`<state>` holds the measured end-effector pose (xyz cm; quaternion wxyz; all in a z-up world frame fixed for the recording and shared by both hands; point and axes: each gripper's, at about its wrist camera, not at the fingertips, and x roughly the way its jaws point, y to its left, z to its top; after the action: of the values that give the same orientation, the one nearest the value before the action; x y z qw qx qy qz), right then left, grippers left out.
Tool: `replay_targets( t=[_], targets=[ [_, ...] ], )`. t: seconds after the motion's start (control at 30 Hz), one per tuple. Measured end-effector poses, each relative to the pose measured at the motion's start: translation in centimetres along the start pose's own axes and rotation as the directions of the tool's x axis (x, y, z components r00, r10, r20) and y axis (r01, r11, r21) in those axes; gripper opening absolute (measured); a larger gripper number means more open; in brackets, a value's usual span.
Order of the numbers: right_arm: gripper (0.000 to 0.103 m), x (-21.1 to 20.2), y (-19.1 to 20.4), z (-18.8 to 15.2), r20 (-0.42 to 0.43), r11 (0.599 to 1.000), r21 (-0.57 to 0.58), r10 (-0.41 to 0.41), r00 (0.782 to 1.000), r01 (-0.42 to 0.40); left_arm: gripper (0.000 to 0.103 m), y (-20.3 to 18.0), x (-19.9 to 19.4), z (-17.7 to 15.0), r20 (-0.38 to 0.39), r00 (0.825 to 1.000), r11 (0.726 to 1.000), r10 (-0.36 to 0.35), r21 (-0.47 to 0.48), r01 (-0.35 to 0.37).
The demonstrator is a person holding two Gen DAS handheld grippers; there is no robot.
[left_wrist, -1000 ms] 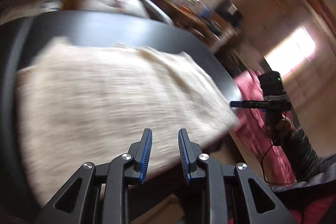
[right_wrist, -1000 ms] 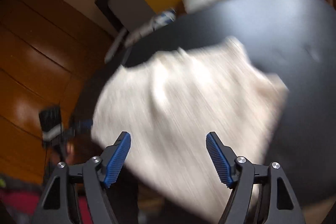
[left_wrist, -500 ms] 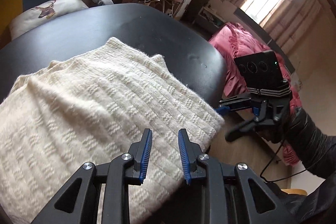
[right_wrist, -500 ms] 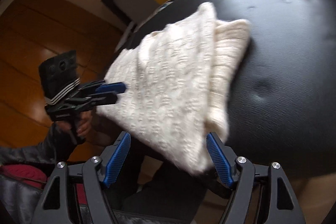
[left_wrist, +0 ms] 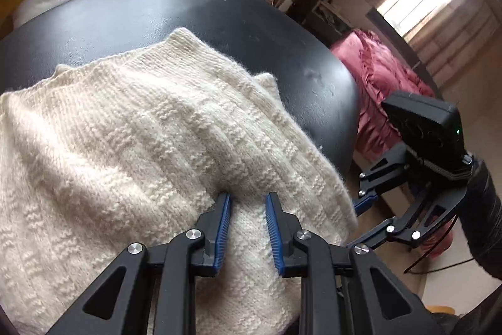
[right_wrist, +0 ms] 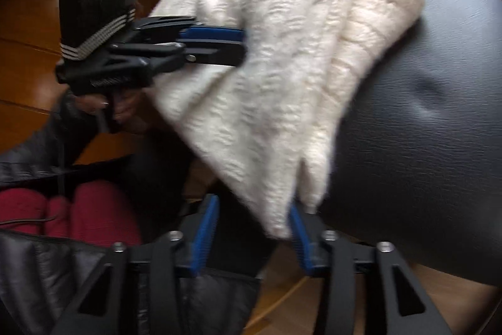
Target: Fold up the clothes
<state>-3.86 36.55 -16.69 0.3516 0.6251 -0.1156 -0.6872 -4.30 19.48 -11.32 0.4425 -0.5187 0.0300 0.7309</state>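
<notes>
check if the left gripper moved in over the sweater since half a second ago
Yes. The left gripper has advanced onto the cream sweater; its fingers now press into the knit.

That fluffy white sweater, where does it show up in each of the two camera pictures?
Left wrist view: the cream knit sweater fills the left and middle, lying on the black table.
Right wrist view: the sweater runs from top centre down to the lower middle, its corner hanging off the table edge.
Shared landmark: the black table.
</notes>
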Motion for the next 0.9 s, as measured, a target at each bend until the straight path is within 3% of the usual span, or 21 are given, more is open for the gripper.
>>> replay_targets(
  t=[0.07,0.2,0.3,0.5,0.57,0.63,0.67,0.73,0.8,0.9],
  targets=[
    [0.036,-1.0,0.3,-0.1,0.049,0.999,0.028,-0.034,0.998,0.033,0.022,0.4,-1.1,-0.2,0.038,0.999,1.0,-0.009,-0.017,0.01],
    [0.05,-3.0,0.9,-0.4,0.15,0.992,0.088,-0.106,0.983,0.093,0.023,1.4,-3.5,-0.7,0.112,0.994,0.999,-0.013,-0.046,0.018],
    [0.05,-5.4,1.7,0.7,0.317,0.98,0.12,-0.188,0.93,0.157,0.023,2.5,-5.1,-1.3,0.135,0.989,0.997,0.055,-0.06,-0.048],
    [0.05,-3.9,1.1,3.4,0.315,0.926,0.167,-0.376,0.871,0.339,0.023,5.8,-7.3,-2.4,0.155,0.976,0.987,0.151,-0.084,-0.14],
    [0.045,-3.4,0.9,4.3,0.312,0.899,0.183,-0.436,0.844,0.397,0.023,6.7,-7.9,-2.7,0.161,0.97,0.982,0.181,-0.085,-0.169],
    [0.012,-2.9,0.6,5.3,0.308,0.869,0.198,-0.494,0.813,0.453,0.023,7.5,-8.1,-2.7,0.164,0.96,0.973,0.227,-0.08,-0.216],
    [0.008,-2.6,0.5,5.7,0.306,0.853,0.206,-0.522,0.796,0.48,0.023,7.8,-8.1,-2.7,0.161,0.955,0.968,0.248,-0.078,-0.239],
    [0.007,-2.1,0.3,6.6,0.301,0.817,0.22,-0.577,0.76,0.533,0.023,8.9,-7.5,-2.8,0.129,0.944,0.951,0.304,-0.101,-0.292],
    [0.007,-1.6,0.1,7.6,0.295,0.778,0.235,-0.629,0.72,0.583,0.023,10.3,-6.7,-3.2,0.108,0.956,0.95,0.272,-0.19,-0.248],
    [0.007,-0.9,-0.2,8.8,0.287,0.716,0.255,-0.697,0.657,0.649,0.023,11.4,-7.1,-3.5,0.139,0.968,0.941,0.211,-0.298,-0.163]
  ],
)
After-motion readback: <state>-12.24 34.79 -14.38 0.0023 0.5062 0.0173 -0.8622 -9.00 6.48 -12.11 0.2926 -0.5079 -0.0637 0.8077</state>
